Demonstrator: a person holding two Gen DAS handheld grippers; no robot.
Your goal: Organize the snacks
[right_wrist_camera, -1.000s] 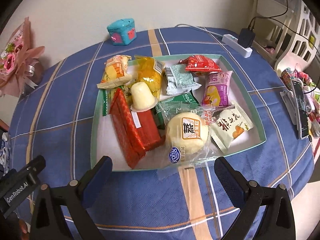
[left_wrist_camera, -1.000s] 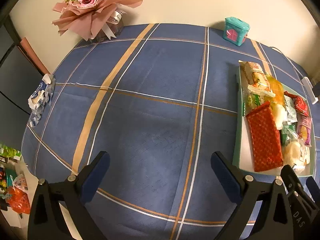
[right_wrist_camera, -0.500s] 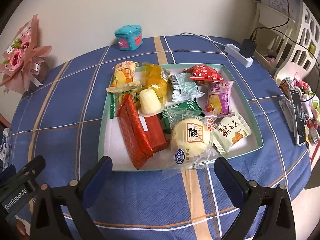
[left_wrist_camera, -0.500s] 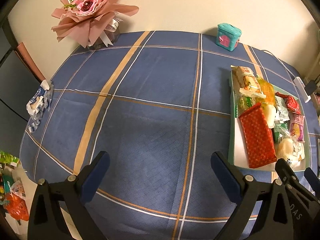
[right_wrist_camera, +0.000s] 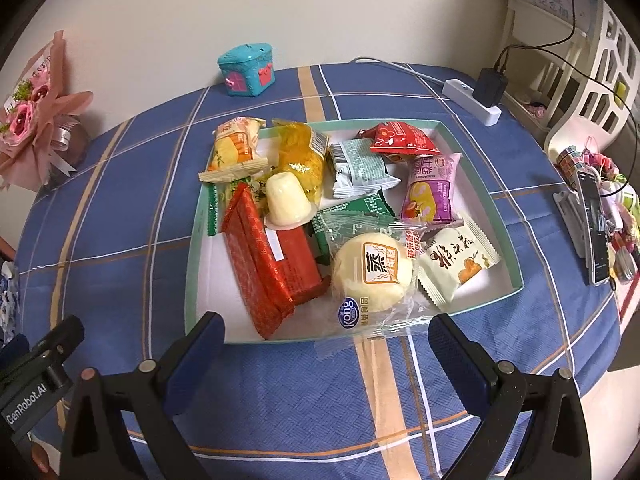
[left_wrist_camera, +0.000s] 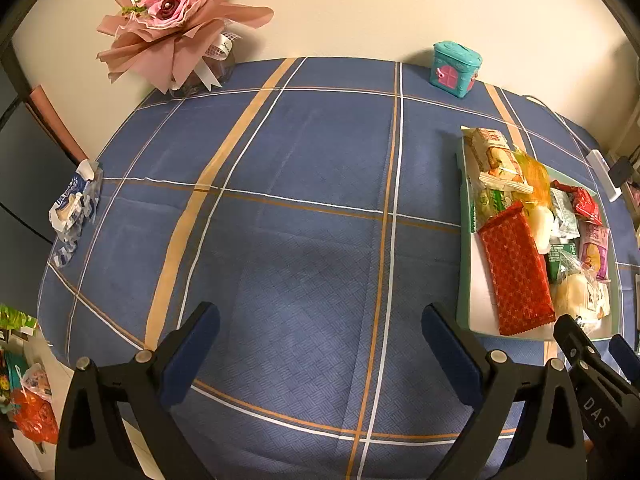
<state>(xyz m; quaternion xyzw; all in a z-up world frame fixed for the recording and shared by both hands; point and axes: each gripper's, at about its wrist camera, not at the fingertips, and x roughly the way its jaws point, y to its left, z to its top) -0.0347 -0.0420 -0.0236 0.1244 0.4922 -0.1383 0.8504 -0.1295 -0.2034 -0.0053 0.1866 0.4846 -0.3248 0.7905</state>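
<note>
Left claw (left_wrist_camera: pixel 320 344): jaws wide, nothing between them, above bare blue plaid cloth (left_wrist_camera: pixel 304 184) on the counter. Right claw (right_wrist_camera: pixel 326 346): jaws wide, nothing held, just short of the near rim of the tray (right_wrist_camera: pixel 191 264).

Tray contents, heaped and overlapping: red foil packet (right_wrist_camera: pixel 268 260); round bun in clear wrapper (right_wrist_camera: pixel 372 274), its edge hanging over the near rim; jelly cup (right_wrist_camera: pixel 286 200); purple packet (right_wrist_camera: pixel 430 190); red pouch (right_wrist_camera: pixel 402 140); yellow bag (right_wrist_camera: pixel 302 156).

Back of counter: teal box (right_wrist_camera: pixel 247 69), bouquet (left_wrist_camera: pixel 176 20).
</note>
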